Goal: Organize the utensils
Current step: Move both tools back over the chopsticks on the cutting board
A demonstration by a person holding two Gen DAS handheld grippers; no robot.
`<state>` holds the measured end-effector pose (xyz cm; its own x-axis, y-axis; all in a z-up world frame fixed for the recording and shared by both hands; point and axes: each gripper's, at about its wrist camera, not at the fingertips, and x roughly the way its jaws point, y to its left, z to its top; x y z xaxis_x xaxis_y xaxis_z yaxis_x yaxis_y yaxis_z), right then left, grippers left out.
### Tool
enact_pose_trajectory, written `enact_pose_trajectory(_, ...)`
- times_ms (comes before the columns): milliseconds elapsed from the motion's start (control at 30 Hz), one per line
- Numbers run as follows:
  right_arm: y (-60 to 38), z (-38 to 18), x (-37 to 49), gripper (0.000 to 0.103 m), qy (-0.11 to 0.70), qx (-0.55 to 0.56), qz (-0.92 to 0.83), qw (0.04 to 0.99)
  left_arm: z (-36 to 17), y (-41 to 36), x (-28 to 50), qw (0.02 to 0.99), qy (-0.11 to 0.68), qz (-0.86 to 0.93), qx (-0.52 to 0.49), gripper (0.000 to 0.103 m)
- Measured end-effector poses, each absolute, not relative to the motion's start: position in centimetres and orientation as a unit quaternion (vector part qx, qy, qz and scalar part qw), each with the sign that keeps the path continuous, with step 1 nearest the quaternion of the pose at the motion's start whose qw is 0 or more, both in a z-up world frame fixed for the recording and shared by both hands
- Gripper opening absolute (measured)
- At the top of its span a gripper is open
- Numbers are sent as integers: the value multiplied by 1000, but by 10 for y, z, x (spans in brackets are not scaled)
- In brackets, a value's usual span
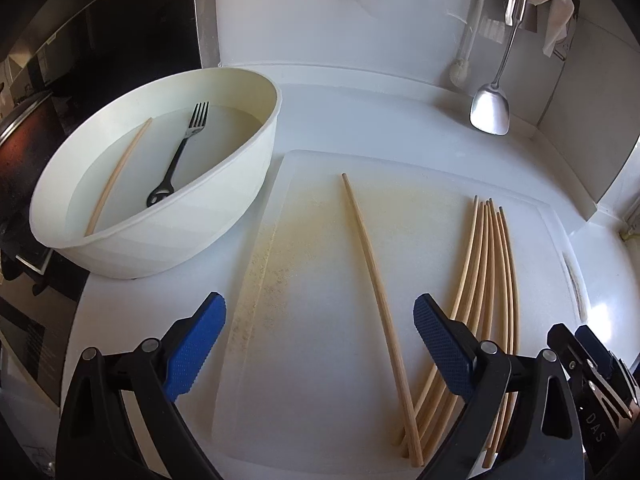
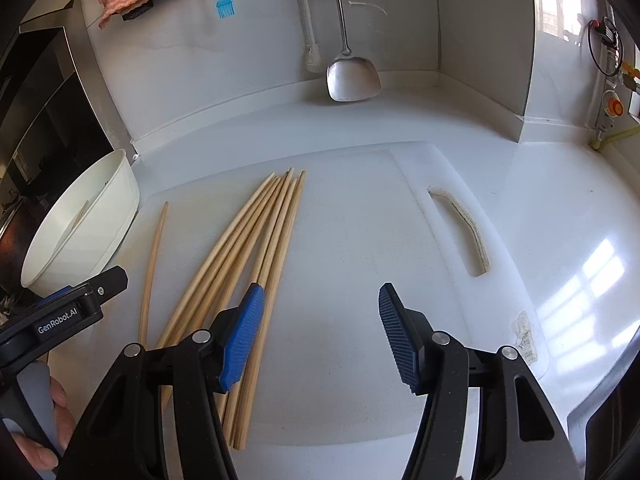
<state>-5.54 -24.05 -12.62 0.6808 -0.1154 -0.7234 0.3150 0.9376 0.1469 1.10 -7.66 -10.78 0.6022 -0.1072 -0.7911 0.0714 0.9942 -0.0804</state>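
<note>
Matt wooden chopsticks (image 2: 256, 240), glossy plastic bowl (image 1: 224, 208)

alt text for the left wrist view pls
An open, empty left gripper hovers over a white cutting board holding one loose chopstick beside a chopstick bundle. To the left, a white bowl holds a fork and another chopstick.

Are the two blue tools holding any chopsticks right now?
No. The left tool and the right tool are both open and empty above the cutting board. The chopsticks lie loose on it.
</note>
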Motion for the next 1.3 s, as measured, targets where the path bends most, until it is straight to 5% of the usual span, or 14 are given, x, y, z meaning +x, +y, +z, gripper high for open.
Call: enact_pose_trajectory(1300, -229, -141, -32, 57, 398, 63, -150, 903, -135, -77, 27, 889, 455, -42, -17, 93)
